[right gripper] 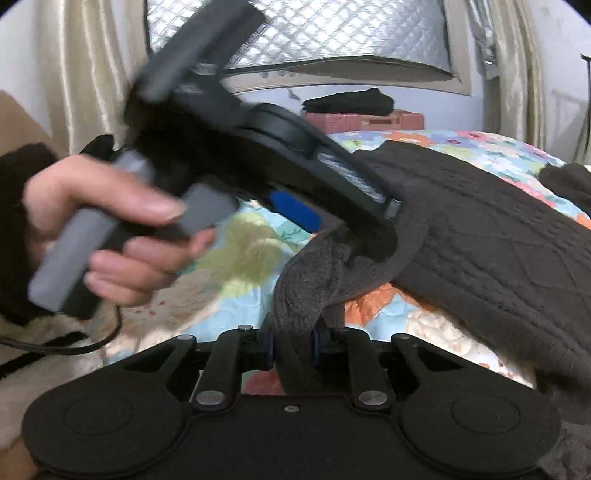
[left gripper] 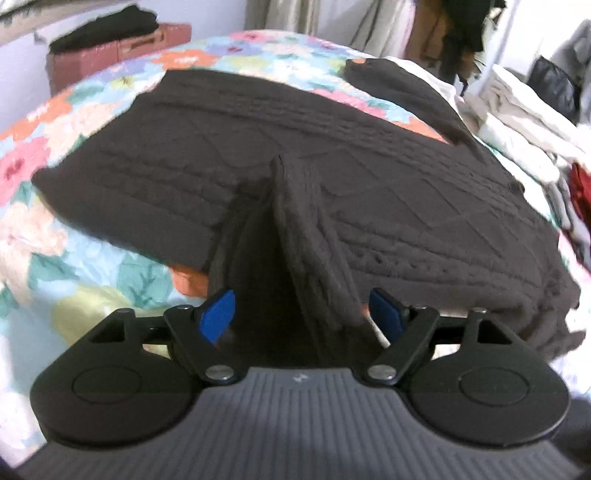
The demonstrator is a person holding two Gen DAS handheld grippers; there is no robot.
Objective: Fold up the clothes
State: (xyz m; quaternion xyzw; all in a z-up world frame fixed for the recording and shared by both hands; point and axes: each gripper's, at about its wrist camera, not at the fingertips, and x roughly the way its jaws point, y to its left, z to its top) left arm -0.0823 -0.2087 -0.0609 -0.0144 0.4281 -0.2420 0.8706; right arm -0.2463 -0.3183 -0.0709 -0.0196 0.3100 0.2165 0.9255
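Observation:
A dark brown cable-knit sweater (left gripper: 369, 166) lies spread on a floral bedspread (left gripper: 74, 240). In the left wrist view my left gripper (left gripper: 301, 314) stands open and wide, and a raised fold of the sweater runs up between its blue pads (left gripper: 218, 314) without being pinched. In the right wrist view my right gripper (right gripper: 291, 350) is shut on a bunched edge of the sweater (right gripper: 480, 240) just above the bedspread (right gripper: 240, 251). A hand (right gripper: 110, 221) holds the left gripper (right gripper: 332, 229) just beyond it, at the same lifted edge.
A reddish case with folded black clothes on top (left gripper: 122, 44) stands past the bed's far side. Pale and red garments are heaped at the right (left gripper: 517, 122). Curtains and a quilted silver window cover (right gripper: 314, 33) are behind. A black cable (right gripper: 74, 343) trails at the left.

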